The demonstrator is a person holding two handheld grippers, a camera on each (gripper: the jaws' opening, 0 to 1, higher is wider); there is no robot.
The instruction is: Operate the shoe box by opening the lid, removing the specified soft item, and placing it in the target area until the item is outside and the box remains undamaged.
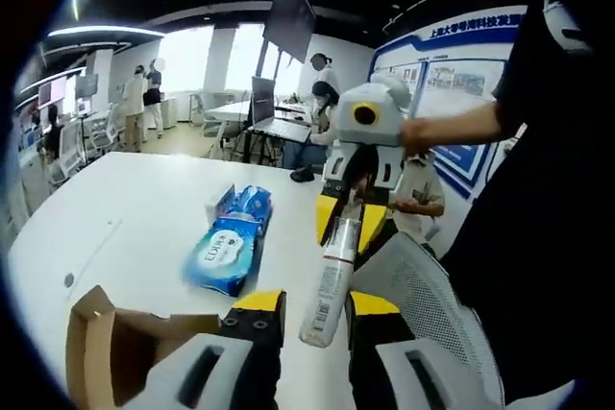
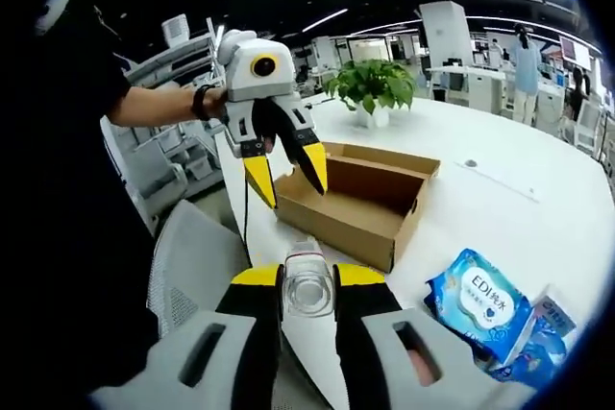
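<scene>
Open brown cardboard shoe box (image 2: 360,201) lying lidless on the white round surface (image 2: 500,180), near its edge on the person's side, inside bare as far as visible; in the left claw view only a corner with a raised flap (image 1: 91,319) showing at the bottom, rest cut off. Soft blue plastic pack of wipes printed "EDI" (image 1: 226,249) lying flat on the surface outside the box, well apart from it, with a second blue packet (image 1: 245,204) touching its far end; same pack (image 2: 478,302) at the lower right of the right claw view, partly cut off by the rim. Small print on both packs too fine to read.

Right claw (image 2: 308,287), yellow-tipped black jaws, closed narrowly on a clear plastic bottle (image 2: 307,280) seen end-on; from the left claw view the same bottle (image 1: 327,285) hanging slanted from that claw (image 1: 352,223), white label with barcode, contents hard to tell. Left claw (image 1: 315,309) spread moderately, bottle's lower end between its tips, contact unclear; seen from across (image 2: 285,175), jaws parted, gripping nothing, above the box's near end
</scene>
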